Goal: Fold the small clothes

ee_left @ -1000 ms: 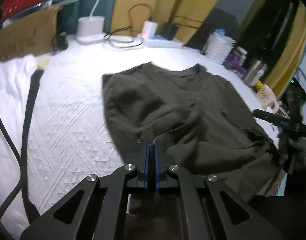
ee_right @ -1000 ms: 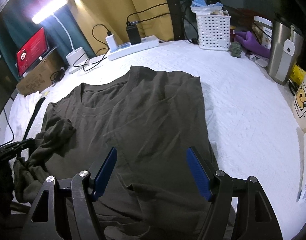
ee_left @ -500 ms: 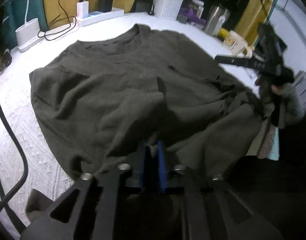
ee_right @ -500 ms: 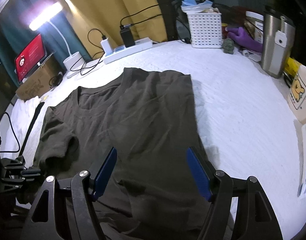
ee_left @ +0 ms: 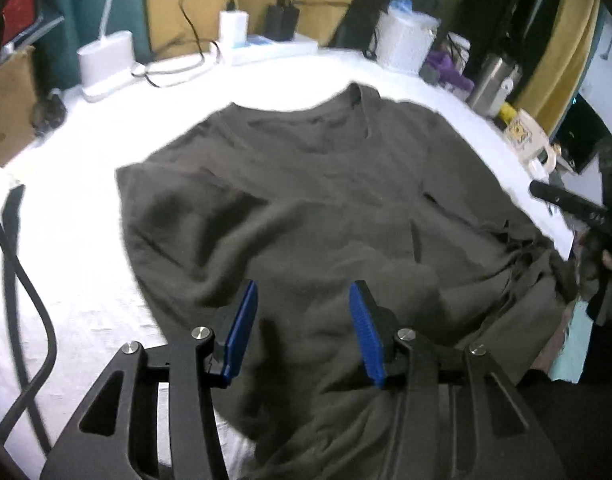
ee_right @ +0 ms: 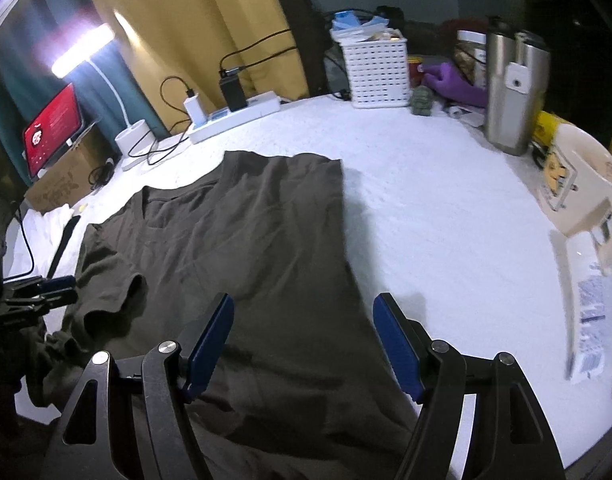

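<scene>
Left gripper [ee_left: 302, 330] opening over the shirt [ee_left: 325, 208], nothing pinched. Right gripper [ee_right: 302, 344] wide, empty, above the shirt's folded side. Shirt flat on the white bed [ee_right: 445, 220]. Only the right view: lamp [ee_right: 84, 50], basket [ee_right: 375, 72], tumbler [ee_right: 509, 92].

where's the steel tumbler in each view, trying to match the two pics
Left wrist: the steel tumbler is upper right, blurred, past the shirt's far right edge, right of the white basket.
Right wrist: the tumbler stands upright at upper right, right of the basket.
Shared landmark: the power strip along the far edge of the bed, left of the basket.
</scene>
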`<move>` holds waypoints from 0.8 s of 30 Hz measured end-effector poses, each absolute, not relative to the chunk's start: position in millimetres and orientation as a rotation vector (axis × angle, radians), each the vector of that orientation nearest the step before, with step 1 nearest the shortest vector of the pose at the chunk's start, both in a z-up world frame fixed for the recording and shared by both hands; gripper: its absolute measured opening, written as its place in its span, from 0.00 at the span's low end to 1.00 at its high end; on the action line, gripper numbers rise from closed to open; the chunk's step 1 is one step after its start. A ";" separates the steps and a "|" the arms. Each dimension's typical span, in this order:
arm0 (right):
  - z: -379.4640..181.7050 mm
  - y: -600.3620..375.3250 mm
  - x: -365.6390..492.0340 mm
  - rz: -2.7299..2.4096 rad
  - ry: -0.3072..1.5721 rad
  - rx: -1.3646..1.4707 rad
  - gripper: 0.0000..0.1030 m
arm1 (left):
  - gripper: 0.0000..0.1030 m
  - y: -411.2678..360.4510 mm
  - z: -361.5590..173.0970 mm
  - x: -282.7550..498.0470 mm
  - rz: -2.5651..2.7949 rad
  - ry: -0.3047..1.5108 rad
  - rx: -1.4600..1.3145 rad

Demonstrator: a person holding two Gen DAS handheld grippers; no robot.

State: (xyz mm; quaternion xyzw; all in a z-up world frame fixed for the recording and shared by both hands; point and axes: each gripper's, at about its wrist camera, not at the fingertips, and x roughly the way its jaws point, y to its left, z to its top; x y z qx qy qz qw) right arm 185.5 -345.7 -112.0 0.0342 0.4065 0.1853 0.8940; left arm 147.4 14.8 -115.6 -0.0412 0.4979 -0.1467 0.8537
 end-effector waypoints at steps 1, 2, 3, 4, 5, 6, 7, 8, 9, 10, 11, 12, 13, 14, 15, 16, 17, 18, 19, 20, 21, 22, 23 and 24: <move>-111.6 -350.5 182.3 0.372 0.841 0.071 0.72 | 0.46 10.9 -121.1 148.4 -0.312 1.061 -0.078; -111.2 -353.5 180.3 0.364 0.838 0.070 0.72 | 0.46 6.3 -126.2 148.9 -0.301 1.076 -0.059; -110.2 -358.1 176.9 0.352 0.833 0.068 0.72 | 0.46 4.5 -123.6 145.0 -0.290 1.073 -0.046; -109.4 -362.3 173.8 0.342 0.829 0.065 0.72 | 0.46 3.8 -119.2 141.2 -0.285 1.060 -0.042; -107.8 -366.0 169.8 0.329 0.823 0.059 0.72 | 0.46 6.3 -110.7 134.6 -0.294 1.035 -0.056; -105.4 -369.9 164.1 0.319 0.812 0.053 0.72 | 0.46 9.5 -103.8 129.0 -0.299 1.017 -0.068; -103.2 -372.5 158.3 0.318 0.802 0.046 0.72 | 0.46 14.1 -96.7 123.4 -0.294 1.000 -0.075; -101.0 -374.1 150.7 0.321 0.790 0.036 0.72 | 0.46 19.4 -89.8 117.1 -0.279 0.985 -0.077; -100.0 -374.0 143.1 0.327 0.784 0.026 0.72 | 0.46 27.9 -82.2 107.2 -0.256 0.971 -0.084; -100.7 -372.4 135.6 0.337 0.782 0.016 0.71 | 0.47 33.8 -79.1 101.1 -0.241 0.965 -0.090; -102.7 -369.3 128.5 0.354 0.787 0.001 0.70 | 0.47 40.4 -77.1 94.1 -0.225 0.963 -0.098; -107.0 -362.9 119.6 0.372 0.800 -0.031 0.64 | 0.48 48.7 -76.0 84.1 -0.203 0.965 -0.105; -110.5 -358.0 114.5 0.379 0.811 -0.054 0.60 | 0.51 51.3 -78.3 80.1 -0.189 0.968 -0.108; -112.9 -354.7 111.4 0.384 0.816 -0.064 0.56 | 0.54 58.8 -81.5 71.2 -0.167 0.975 -0.112; -116.2 -350.6 108.2 0.399 0.820 -0.065 0.53 | 0.56 63.3 -85.3 67.3 -0.150 0.982 -0.115; -119.5 -346.2 106.5 0.416 0.823 -0.064 0.52 | 0.58 66.1 -89.9 64.5 -0.131 0.992 -0.117; -122.1 -342.4 106.3 0.422 0.824 -0.066 0.51 | 0.58 71.1 -94.3 58.7 -0.111 1.005 -0.119; -124.4 -339.3 106.4 0.427 0.824 -0.067 0.51 | 0.58 77.1 -98.9 52.3 -0.093 1.012 -0.126; -127.4 -335.7 106.5 0.435 0.829 -0.073 0.51 | 0.59 78.9 -101.5 48.1 -0.088 1.010 -0.133; -129.6 -333.6 107.4 0.442 0.836 -0.080 0.51 | 0.64 81.4 -103.5 45.0 -0.088 1.006 -0.146; -135.6 -330.1 108.4 0.458 0.860 -0.097 0.51 | 0.67 84.2 -107.2 41.4 -0.098 1.008 -0.163; -143.1 -327.6 109.3 0.461 0.888 -0.115 0.51 | 0.68 84.6 -110.9 40.8 -0.105 1.016 -0.179; -147.0 -326.6 109.2 0.458 0.896 -0.120 0.51 | 0.68 85.3 -114.6 39.7 -0.114 1.021 -0.199; -152.2 -326.9 108.3 0.462 0.906 -0.123 0.51 | 0.68 84.9 -119.1 38.5 -0.128 1.029 -0.221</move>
